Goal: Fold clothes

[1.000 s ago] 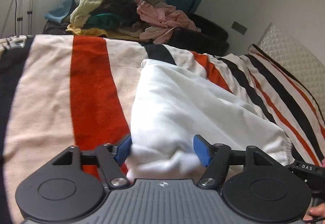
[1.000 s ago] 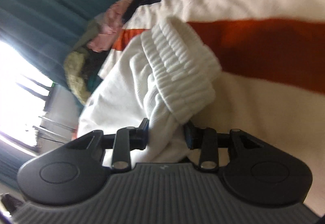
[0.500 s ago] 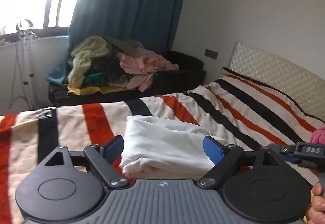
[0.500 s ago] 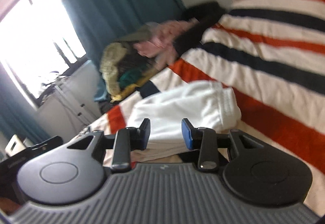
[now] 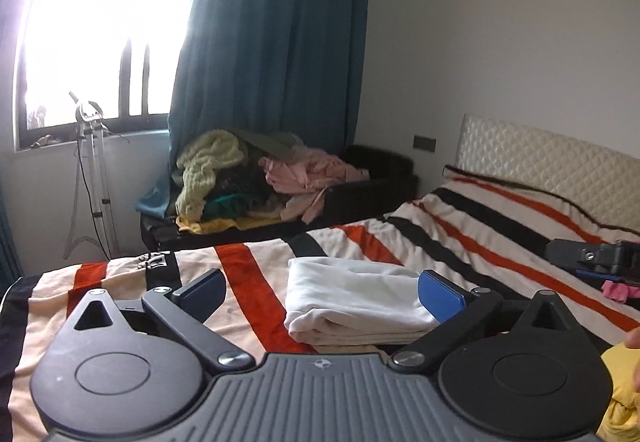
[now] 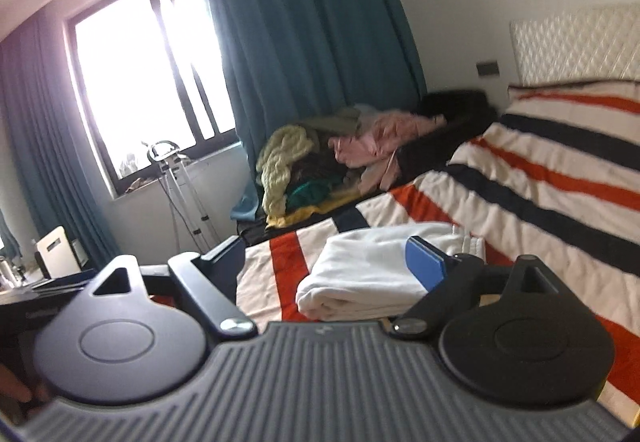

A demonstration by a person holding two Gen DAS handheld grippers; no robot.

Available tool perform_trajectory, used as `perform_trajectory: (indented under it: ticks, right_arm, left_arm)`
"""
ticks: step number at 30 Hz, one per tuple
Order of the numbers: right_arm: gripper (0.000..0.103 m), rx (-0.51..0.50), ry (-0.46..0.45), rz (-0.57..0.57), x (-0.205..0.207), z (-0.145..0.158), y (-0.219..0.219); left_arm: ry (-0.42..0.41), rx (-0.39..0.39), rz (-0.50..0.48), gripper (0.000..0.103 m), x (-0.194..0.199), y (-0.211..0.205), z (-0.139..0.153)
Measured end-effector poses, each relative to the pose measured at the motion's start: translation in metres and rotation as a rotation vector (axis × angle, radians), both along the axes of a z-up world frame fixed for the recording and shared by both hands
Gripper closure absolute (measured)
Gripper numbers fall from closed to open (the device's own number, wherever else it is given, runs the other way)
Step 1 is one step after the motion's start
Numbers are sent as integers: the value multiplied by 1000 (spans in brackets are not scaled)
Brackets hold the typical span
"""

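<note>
Left tool (image 5: 320,292) is still spreading, nothing between its pads — a second ago it pinched the white garment (image 5: 356,300). Right tool (image 6: 326,260) is opening too, freed. The garment lies folded on the bed (image 5: 480,242), so this piece looks done — another next

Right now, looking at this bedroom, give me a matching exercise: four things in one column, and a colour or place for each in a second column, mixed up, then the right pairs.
Things:
1. folded garment
2. curtain
3. pile of clothes
4. headboard

Descriptions:
A. teal, hanging beside the window
B. cream and quilted, against the wall
C. white, lying flat on the striped blanket
D. mixed colours, heaped on the dark seat below the curtain

Pairs: 1-C, 2-A, 3-D, 4-B
</note>
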State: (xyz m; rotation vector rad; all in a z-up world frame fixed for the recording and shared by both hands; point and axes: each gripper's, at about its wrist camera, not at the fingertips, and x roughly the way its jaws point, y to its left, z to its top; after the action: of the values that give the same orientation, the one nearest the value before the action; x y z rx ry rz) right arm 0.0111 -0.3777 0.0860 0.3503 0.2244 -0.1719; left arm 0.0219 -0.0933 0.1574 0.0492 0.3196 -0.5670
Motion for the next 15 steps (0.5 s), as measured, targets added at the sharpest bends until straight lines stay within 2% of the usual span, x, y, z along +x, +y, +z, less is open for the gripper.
perform_trajectory:
  ticks: [7, 11, 15]
  right_arm:
    - [15, -64, -32, -6, -16, -36, 26]
    - [15, -84, -29, -11, -11, -71, 31]
    - [15, -74, 12, -15, 1, -100, 28]
  left_arm:
    - [-29, -25, 10, 0, -38, 18, -29]
    - [-34, -17, 46, 0, -43, 16, -62]
    - [-17, -2, 43, 0, -33, 10, -102]
